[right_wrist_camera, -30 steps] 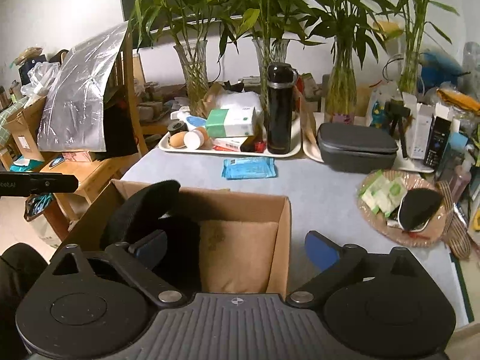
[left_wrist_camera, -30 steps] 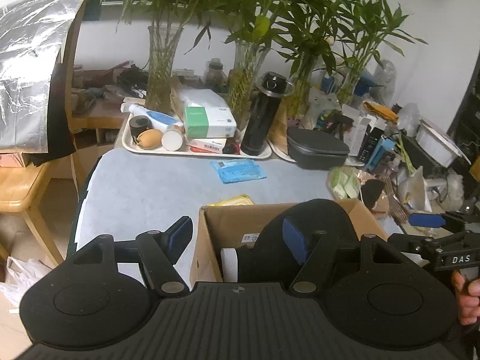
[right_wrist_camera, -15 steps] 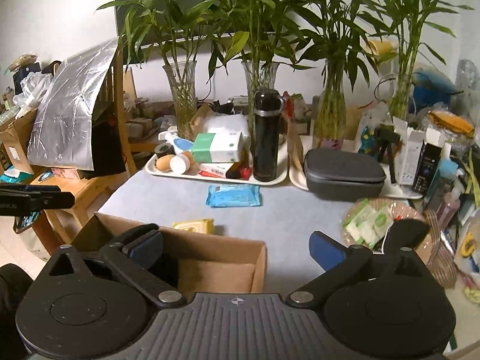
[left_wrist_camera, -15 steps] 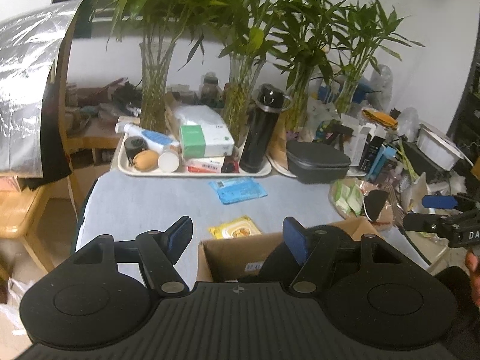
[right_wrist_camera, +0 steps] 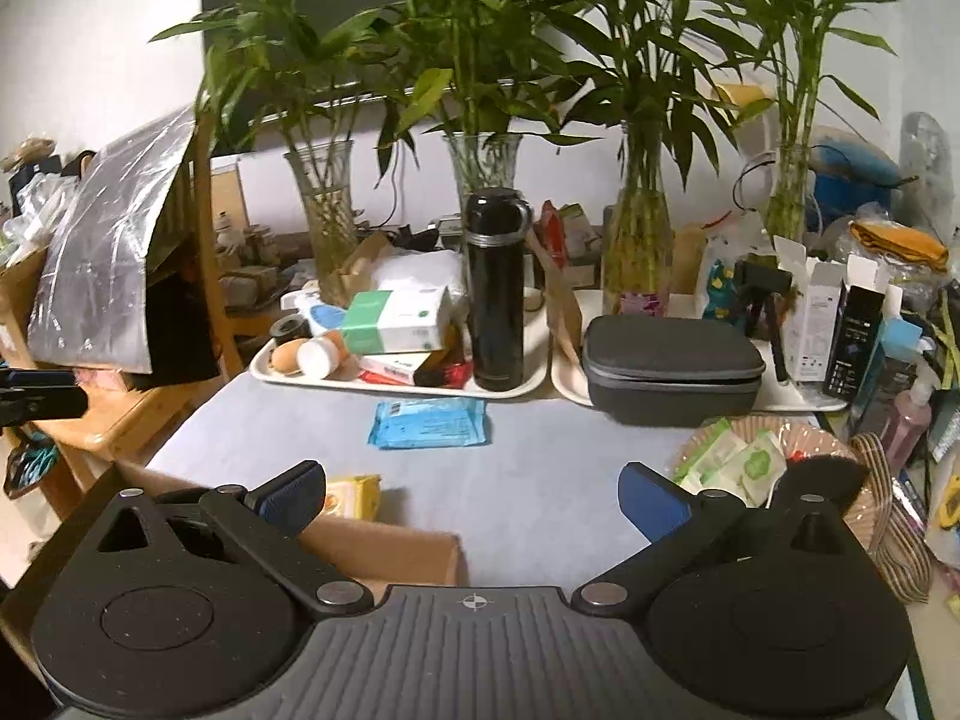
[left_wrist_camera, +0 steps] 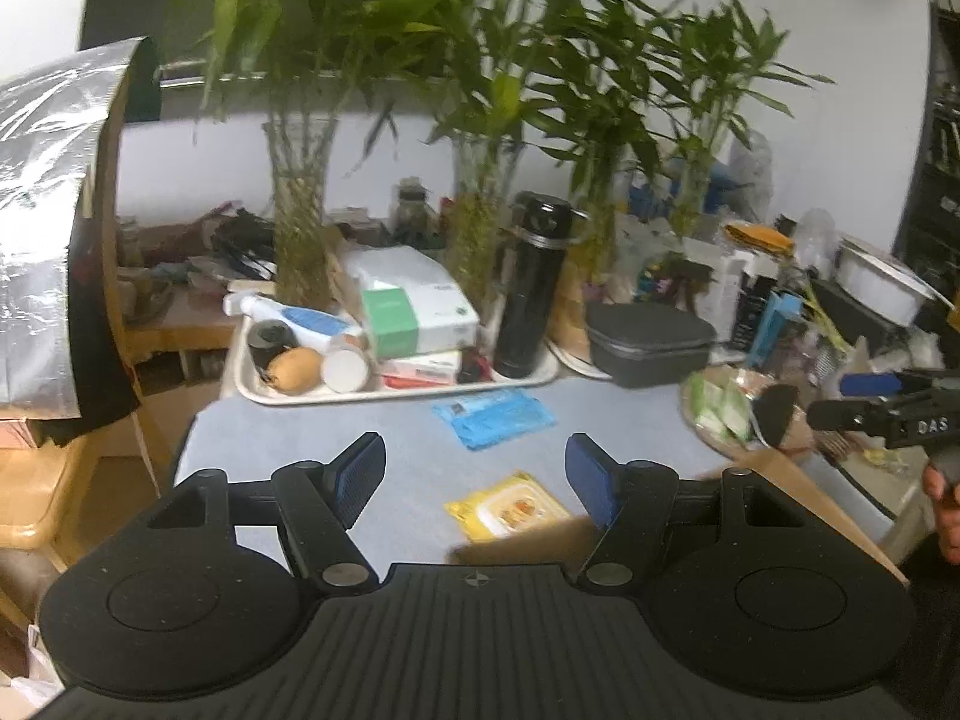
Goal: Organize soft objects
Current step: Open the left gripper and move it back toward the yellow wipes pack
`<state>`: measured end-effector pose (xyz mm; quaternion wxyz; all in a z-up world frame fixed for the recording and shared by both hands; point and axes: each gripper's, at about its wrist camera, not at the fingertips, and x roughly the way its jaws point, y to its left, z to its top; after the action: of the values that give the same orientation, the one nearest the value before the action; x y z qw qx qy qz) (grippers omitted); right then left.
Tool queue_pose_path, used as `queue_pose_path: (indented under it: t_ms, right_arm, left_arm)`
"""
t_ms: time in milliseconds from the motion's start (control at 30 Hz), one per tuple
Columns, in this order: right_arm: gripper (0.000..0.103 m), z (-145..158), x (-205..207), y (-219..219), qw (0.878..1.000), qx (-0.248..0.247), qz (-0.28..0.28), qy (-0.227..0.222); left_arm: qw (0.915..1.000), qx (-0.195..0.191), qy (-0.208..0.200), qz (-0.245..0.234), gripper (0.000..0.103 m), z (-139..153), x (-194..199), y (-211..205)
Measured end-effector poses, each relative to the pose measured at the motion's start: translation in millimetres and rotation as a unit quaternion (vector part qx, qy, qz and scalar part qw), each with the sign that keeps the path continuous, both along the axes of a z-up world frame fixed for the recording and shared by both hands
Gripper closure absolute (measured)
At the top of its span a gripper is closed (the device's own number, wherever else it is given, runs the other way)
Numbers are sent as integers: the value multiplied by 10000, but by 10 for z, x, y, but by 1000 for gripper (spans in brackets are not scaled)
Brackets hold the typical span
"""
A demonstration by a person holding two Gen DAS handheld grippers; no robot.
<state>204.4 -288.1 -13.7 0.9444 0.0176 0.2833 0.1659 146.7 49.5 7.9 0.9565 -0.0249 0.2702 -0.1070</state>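
A cardboard box (right_wrist_camera: 390,546) stands at the near edge of the grey table; its inside is hidden behind my grippers. Its rim (left_wrist_camera: 540,540) shows under the left gripper. A yellow wipes pack (left_wrist_camera: 507,507) lies just beyond the box, also seen as the yellow pack (right_wrist_camera: 354,495). Farther back lies a blue pack (left_wrist_camera: 495,417), (right_wrist_camera: 429,423). A black soft pad (right_wrist_camera: 816,477) rests on a woven basket (right_wrist_camera: 828,438) with green sachets. My left gripper (left_wrist_camera: 474,474) and right gripper (right_wrist_camera: 474,495) are both open and empty, above the box's far rim.
Two white trays hold a black flask (right_wrist_camera: 495,294), boxes and a grey zip case (right_wrist_camera: 672,369). Glass vases of bamboo (right_wrist_camera: 324,228) line the back. A wooden chair with silver foil (left_wrist_camera: 54,240) stands left. The right gripper's arm (left_wrist_camera: 888,414) and a hand show at right.
Both grippers have drawn back from the box, which has sunk to the bottom of both views. The black thing inside it is out of sight and the yellow pack has come into view.
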Motion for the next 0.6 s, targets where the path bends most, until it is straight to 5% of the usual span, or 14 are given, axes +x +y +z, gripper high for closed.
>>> queue_pose_path:
  t_ms: [233, 600]
  right_arm:
    - [0, -171, 240, -54, 9996, 221, -150, -123]
    - [0, -275, 601, 43, 9997, 68, 91, -224]
  left_arm:
    - [9982, -572, 152, 115, 37, -152, 296, 223]
    - [9973, -629, 366, -30, 37, -439, 831, 239]
